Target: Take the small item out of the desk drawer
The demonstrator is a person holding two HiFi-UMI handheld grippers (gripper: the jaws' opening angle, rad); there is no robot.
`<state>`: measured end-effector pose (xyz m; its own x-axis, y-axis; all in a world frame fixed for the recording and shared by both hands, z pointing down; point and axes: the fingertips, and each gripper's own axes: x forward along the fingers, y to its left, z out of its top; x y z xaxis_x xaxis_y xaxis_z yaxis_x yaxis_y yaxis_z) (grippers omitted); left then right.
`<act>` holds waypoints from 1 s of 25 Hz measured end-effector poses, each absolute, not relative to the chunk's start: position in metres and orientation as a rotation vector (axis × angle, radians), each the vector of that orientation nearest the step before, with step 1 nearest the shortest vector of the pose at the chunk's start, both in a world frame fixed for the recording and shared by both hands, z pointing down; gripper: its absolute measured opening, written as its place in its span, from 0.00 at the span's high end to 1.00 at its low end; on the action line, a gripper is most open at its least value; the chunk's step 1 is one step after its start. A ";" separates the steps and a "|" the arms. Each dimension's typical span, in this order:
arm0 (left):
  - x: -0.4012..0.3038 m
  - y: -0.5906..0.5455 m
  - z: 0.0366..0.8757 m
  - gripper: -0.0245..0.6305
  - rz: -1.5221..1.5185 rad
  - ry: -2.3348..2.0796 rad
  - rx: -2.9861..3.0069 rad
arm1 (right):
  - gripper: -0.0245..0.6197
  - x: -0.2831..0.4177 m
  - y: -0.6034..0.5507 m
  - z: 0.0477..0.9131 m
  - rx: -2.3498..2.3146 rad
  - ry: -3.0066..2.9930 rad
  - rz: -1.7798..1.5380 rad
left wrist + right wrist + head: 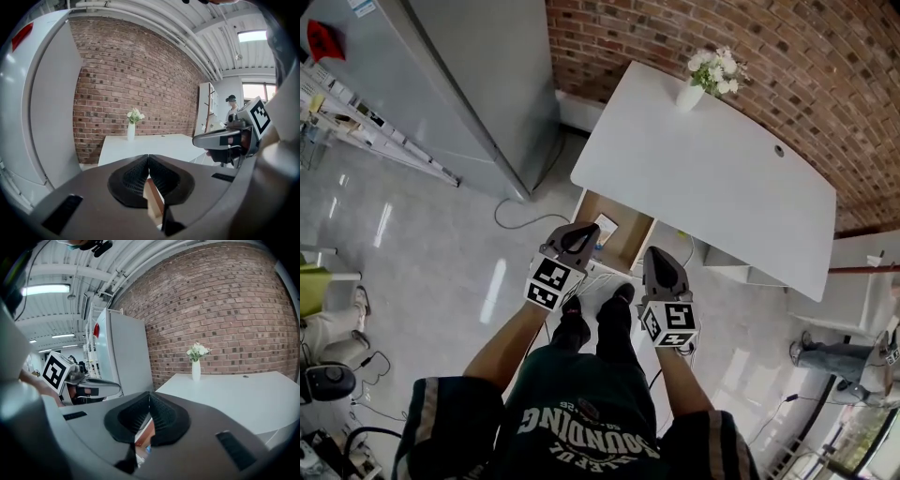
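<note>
The white desk has its wooden drawer pulled out under the near left edge. A small white and blue item lies inside it. My left gripper hovers over the drawer's left side, jaws shut with nothing between them. My right gripper hangs just right of the drawer, also shut and empty. In the left gripper view the shut jaws point at the desk. In the right gripper view the shut jaws show a sliver of the drawer below them.
A vase of white flowers stands at the desk's far corner against the brick wall. A tall grey cabinet stands left of the desk, with a cable on the floor. Another person's legs show at the right edge.
</note>
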<state>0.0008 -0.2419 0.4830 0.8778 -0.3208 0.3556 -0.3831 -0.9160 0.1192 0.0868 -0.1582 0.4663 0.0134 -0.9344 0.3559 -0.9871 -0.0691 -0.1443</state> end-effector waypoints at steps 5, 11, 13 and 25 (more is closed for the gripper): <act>-0.003 -0.242 0.493 0.94 0.503 -0.567 2.841 | 0.92 0.084 -0.161 0.474 2.102 -2.055 0.556; 0.000 -0.240 0.494 0.94 0.513 -0.555 2.840 | 0.92 0.083 -0.161 0.473 2.098 -2.059 0.555; 0.003 -0.240 0.496 0.94 0.521 -0.550 2.839 | 0.92 0.085 -0.162 0.474 2.099 -2.060 0.558; 0.015 -0.239 0.541 0.94 0.606 -0.528 2.789 | 0.92 0.094 -0.163 0.507 2.060 -2.046 0.641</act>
